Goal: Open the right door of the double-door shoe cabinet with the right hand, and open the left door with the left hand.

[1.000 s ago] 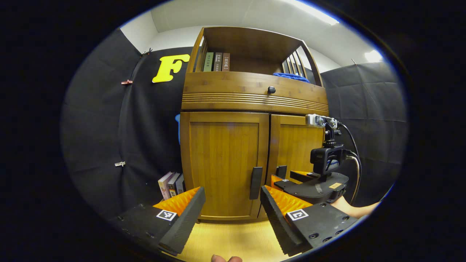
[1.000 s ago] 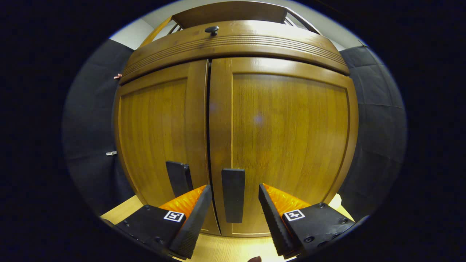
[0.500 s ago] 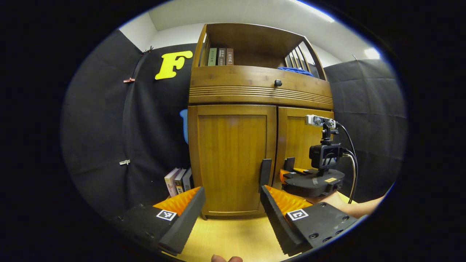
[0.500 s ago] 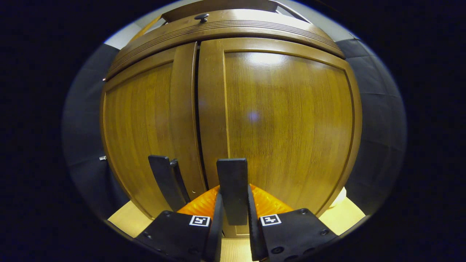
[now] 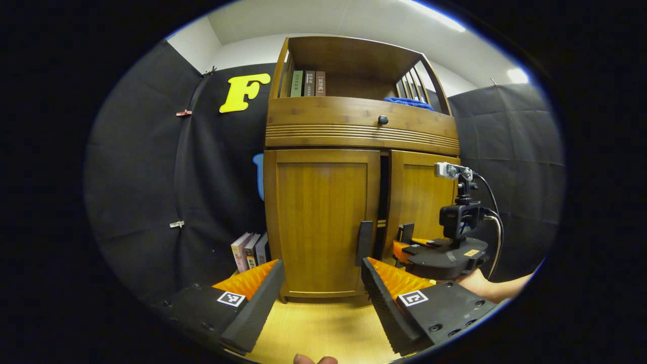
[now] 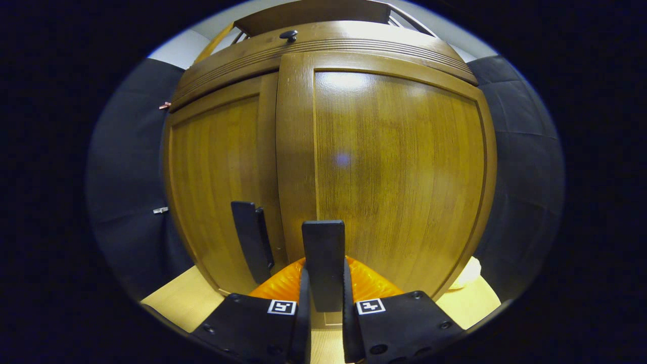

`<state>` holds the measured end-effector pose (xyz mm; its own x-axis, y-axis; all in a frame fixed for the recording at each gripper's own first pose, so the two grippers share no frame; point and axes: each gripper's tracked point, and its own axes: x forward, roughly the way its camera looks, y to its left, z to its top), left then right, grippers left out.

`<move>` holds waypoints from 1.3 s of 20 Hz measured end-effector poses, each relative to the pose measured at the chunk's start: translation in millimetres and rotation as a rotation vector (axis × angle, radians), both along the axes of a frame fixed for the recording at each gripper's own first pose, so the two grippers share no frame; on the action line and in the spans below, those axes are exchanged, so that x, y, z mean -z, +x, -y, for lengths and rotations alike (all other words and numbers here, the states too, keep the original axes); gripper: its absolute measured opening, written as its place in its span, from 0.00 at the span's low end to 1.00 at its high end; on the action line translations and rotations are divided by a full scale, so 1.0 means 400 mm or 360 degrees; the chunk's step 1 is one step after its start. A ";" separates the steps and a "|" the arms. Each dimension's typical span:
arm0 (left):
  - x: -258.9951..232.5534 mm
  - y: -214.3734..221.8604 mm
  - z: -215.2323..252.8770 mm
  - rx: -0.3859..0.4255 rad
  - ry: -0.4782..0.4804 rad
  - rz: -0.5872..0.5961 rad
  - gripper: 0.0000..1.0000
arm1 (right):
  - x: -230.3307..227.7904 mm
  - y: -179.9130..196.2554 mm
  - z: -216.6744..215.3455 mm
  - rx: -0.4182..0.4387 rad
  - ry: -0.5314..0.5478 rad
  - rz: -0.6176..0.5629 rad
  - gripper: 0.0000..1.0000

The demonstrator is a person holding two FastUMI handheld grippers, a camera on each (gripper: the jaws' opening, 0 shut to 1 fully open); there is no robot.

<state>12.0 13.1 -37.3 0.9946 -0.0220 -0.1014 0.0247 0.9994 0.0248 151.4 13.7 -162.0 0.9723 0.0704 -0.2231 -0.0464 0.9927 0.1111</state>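
The wooden shoe cabinet (image 5: 354, 136) stands ahead on a pale wood floor. Its right door (image 6: 394, 177) stands slightly ajar, with a dark gap showing beside the left door (image 5: 323, 217) in the left gripper view. My right gripper (image 6: 323, 283) is shut on the right door's black handle (image 6: 323, 253); it also appears in the left gripper view as the right gripper (image 5: 407, 242). The left door is closed, its black handle (image 5: 365, 242) upright near its inner edge. My left gripper (image 5: 323, 283) hangs open in front of the left door, short of the handle, holding nothing.
Books (image 5: 250, 250) lean on the floor left of the cabinet. More books (image 5: 306, 83) and a blue cloth (image 5: 407, 103) sit on the top shelf above a drawer knob (image 5: 382, 120). A forearm (image 5: 498, 288) reaches in from the right.
The right gripper closed on the right door's handle and pulled; the door has swung out a little, opening a gap. The left gripper backed off slightly and stays open.
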 end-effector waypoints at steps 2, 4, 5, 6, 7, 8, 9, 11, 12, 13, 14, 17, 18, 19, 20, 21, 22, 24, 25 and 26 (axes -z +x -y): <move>0.000 -0.013 0.016 0.0003 0.0001 0.0004 0.94 | 0.007 -0.049 0.009 -0.0021 0.0007 -0.0002 0.28; 0.001 -0.020 0.030 0.0004 -0.0008 0.0000 0.94 | 0.002 -0.087 0.026 -0.0007 0.0002 -0.0008 0.28; 0.007 -0.024 0.037 0.0002 -0.0015 -0.0007 0.94 | 0.001 -0.105 0.034 -0.0001 0.0015 -0.0009 0.28; 0.007 -0.027 0.040 -0.0001 -0.0022 -0.0014 0.94 | -0.005 -0.123 0.039 -0.0001 0.0033 -0.0009 0.28; 0.010 -0.030 0.045 -0.0006 -0.0029 -0.0019 0.94 | -0.004 -0.138 0.045 -0.0012 0.0043 -0.0011 0.28; 0.009 -0.031 0.048 -0.0011 -0.0035 -0.0022 0.94 | -0.002 -0.152 0.052 -0.0028 0.0044 -0.0013 0.28; 0.011 -0.032 0.055 -0.0015 -0.0038 -0.0021 0.94 | 0.000 -0.167 0.056 -0.0045 0.0043 -0.0016 0.28; 0.009 -0.031 0.067 -0.0022 -0.0036 -0.0016 0.94 | -0.001 -0.193 0.068 -0.0075 0.0056 -0.0015 0.28; 0.008 -0.024 0.064 -0.0024 -0.0032 -0.0013 0.94 | -0.004 -0.207 0.076 -0.0085 0.0066 -0.0015 0.28; 0.007 -0.020 0.068 -0.0027 -0.0027 -0.0011 0.94 | -0.006 -0.224 0.084 -0.0094 0.0070 -0.0014 0.28; 0.005 -0.016 0.075 -0.0028 -0.0023 -0.0010 0.94 | -0.009 -0.238 0.092 -0.0100 0.0072 -0.0017 0.28; -0.004 -0.022 0.108 -0.0045 -0.0015 -0.0001 0.94 | -0.012 -0.274 0.126 -0.0109 0.0092 -0.0024 0.28; -0.009 -0.023 0.117 -0.0046 -0.0014 0.0003 0.94 | -0.016 -0.287 0.138 -0.0109 0.0105 -0.0022 0.28; -0.008 -0.022 0.124 -0.0047 -0.0011 0.0002 0.94 | -0.018 -0.301 0.151 -0.0108 0.0116 -0.0021 0.28; -0.009 -0.021 0.133 -0.0049 -0.0005 0.0001 0.92 | -0.019 -0.313 0.166 -0.0107 0.0129 -0.0022 0.28; -0.009 -0.020 0.143 -0.0050 0.0003 0.0001 0.94 | -0.018 -0.329 0.181 -0.0105 0.0141 -0.0026 0.28; -0.008 -0.017 0.153 -0.0050 0.0007 0.0000 0.94 | -0.019 -0.341 0.193 -0.0105 0.0149 -0.0031 0.28; -0.009 -0.014 0.181 -0.0043 0.0008 -0.0002 0.92 | -0.019 -0.362 0.220 -0.0105 0.0135 -0.0035 0.28; -0.006 -0.011 0.197 -0.0039 0.0006 -0.0004 0.94 | -0.020 -0.375 0.231 -0.0106 0.0115 -0.0034 0.28; -0.008 -0.009 0.214 -0.0034 0.0007 -0.0004 0.94 | -0.023 -0.393 0.249 -0.0110 0.0087 -0.0032 0.28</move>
